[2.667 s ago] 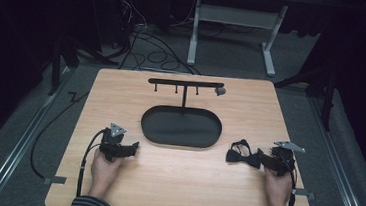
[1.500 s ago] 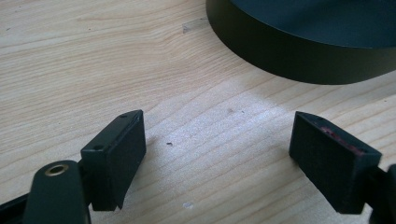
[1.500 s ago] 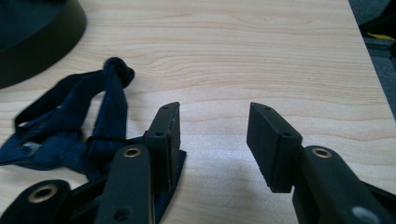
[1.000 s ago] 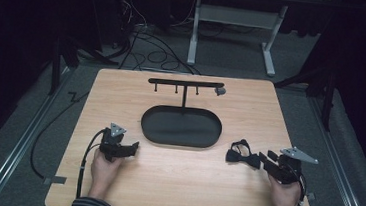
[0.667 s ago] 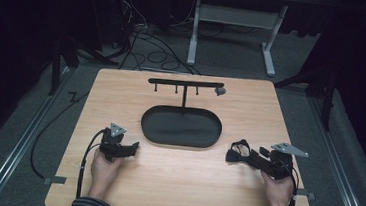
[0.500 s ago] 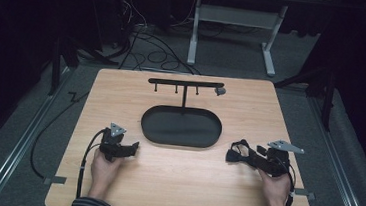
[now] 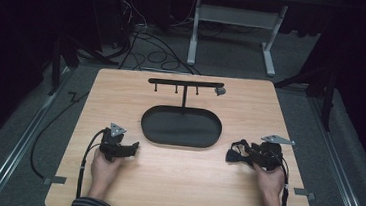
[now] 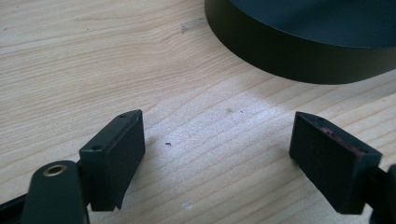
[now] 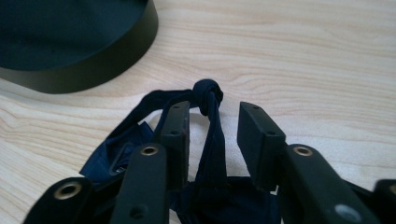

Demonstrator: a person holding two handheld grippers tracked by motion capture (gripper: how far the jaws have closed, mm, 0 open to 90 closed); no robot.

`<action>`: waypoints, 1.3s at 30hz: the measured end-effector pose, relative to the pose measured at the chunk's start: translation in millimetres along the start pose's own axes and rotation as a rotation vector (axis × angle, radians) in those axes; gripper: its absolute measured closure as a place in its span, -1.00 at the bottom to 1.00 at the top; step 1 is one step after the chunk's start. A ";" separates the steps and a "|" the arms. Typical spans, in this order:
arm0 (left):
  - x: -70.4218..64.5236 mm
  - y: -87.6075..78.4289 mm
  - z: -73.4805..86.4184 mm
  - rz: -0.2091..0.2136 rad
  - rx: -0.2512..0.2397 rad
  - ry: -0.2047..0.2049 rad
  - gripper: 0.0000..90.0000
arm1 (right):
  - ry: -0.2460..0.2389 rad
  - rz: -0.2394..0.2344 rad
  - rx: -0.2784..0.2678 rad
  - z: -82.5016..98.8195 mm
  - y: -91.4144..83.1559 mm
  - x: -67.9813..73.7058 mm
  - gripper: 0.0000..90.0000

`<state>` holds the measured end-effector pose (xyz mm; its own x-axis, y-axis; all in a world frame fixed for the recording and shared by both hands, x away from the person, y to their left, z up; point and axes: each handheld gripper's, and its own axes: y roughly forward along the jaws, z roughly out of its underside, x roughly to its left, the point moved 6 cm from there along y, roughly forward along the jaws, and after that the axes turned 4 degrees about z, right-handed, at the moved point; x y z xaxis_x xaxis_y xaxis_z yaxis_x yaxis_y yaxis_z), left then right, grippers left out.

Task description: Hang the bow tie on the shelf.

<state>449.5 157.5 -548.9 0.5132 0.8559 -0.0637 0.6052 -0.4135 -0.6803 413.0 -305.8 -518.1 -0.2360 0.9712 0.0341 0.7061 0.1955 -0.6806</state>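
Two tools rest on the tabletop [image 7: 174, 177]: left tool [image 8: 219, 154] gapes wide over bare wood; right tool [image 9: 212, 126], jaws parted, straddles a dark knotted strap [image 9: 208, 95] running lengthwise between them.

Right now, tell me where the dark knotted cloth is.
In the high view the dark knotted cloth lies on the table at the right gripper, right of the black oval tray; in the right gripper view a strand runs between its jaws.
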 end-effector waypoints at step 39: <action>-0.1 0.2 -0.1 0.000 -0.003 -0.002 -0.58 | -0.061 -0.077 -0.120 -23.9 -34.4 14.6 1.00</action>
<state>449.6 157.4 -548.9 0.5124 0.8562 -0.0651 0.6066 -0.4146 -0.6783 401.2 -295.1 -476.7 -0.3300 0.9433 0.0362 0.7579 0.2876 -0.5856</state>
